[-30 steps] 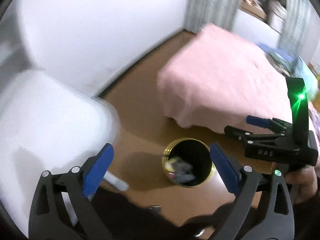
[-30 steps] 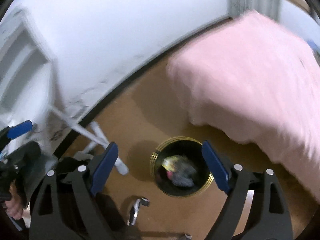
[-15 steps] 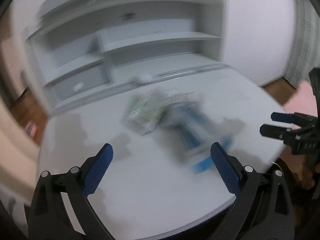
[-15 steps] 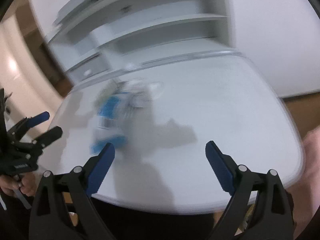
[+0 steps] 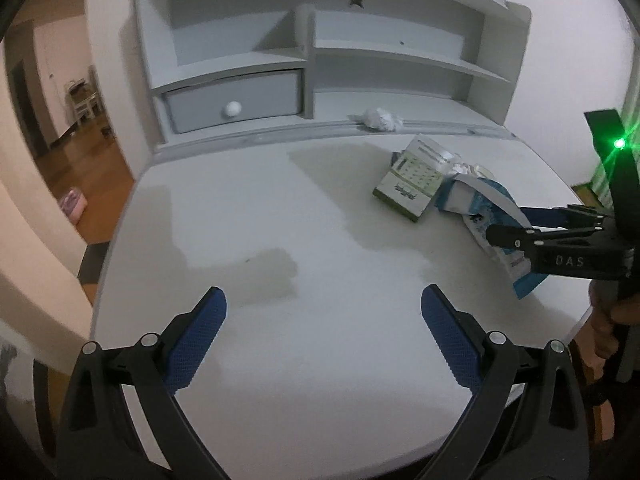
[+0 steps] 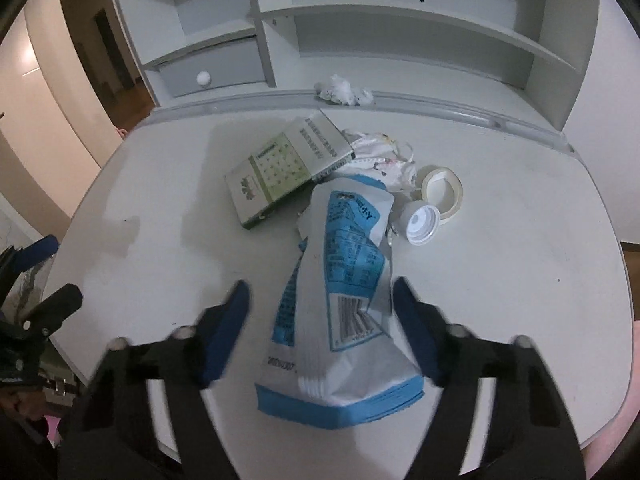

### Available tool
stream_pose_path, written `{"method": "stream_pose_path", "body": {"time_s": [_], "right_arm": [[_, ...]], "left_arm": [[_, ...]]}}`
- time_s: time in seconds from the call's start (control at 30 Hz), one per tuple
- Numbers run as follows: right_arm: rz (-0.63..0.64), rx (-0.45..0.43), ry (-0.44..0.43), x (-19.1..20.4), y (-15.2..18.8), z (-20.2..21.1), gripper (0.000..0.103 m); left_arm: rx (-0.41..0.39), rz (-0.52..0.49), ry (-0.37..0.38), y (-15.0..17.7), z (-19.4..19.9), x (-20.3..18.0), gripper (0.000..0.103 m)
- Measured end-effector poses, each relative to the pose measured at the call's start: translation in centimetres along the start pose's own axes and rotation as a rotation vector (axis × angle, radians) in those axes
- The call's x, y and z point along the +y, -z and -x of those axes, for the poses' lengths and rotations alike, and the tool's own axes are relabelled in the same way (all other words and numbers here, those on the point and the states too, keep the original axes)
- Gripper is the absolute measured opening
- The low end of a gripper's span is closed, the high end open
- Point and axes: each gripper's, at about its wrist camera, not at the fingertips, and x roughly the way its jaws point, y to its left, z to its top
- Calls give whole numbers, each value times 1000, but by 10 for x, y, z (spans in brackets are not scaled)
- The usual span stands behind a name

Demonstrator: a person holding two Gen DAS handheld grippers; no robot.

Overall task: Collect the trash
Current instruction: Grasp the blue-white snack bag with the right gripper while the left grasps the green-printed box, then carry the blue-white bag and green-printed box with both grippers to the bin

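A blue and white pouch [image 6: 344, 276] lies flat on the white table [image 6: 500, 280]. My right gripper [image 6: 320, 320] straddles its lower half. Its jaws are closing; the right pad is at the pouch's edge and the left pad is still apart from it. Behind the pouch lie a green and white box [image 6: 280, 172], a crumpled wrapper [image 6: 380, 156], a tape roll [image 6: 442, 190] and a white cap [image 6: 422, 224]. A crumpled tissue [image 6: 344, 90] rests at the shelf's foot. My left gripper [image 5: 322, 336] stands open over bare table [image 5: 280, 240], left of the pouch [image 5: 484, 208].
A white shelf unit with a grey drawer [image 5: 236, 100] rises along the table's far edge. An open doorway with wooden floor [image 5: 80, 168] lies to the left. The rounded table edge curves close under both grippers.
Both views swung from the floor bin and pink bed up to the table. The right gripper came over the pouch and its jaws narrowed. The left gripper stayed open.
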Motion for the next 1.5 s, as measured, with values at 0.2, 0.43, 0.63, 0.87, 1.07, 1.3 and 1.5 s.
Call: {"method": "stream_pose_path", "body": {"time_s": [0.2,0.43,0.63,0.87,1.07,1.3,1.5], "right_arm": [[-6,-71,-23,-11,2,33,31],[-58,-132,-21,-46,14,73,31],[-121,-125,-8,-79,30,79,31],[-191,-145,7,-117,52,92,31],[-277,-188,49,-169,79,119,31],[-468,-225,165,-259,139,157,31],[-668,-222,301,-341,221,193,31]], "left_arm": [[3,-126,37,-32,-39,-30,95],[28,-265,63,-72,-99,-76,95],[64,-319,44,-87,-132,-97,94],[108,-279,57,-93,-135,-98,61],[39,-232,50,-97,-92,-118,60],[-31,-320,230,-89,-50,-230,60],[5,-481,480,-54,-34,-373,60]]}}
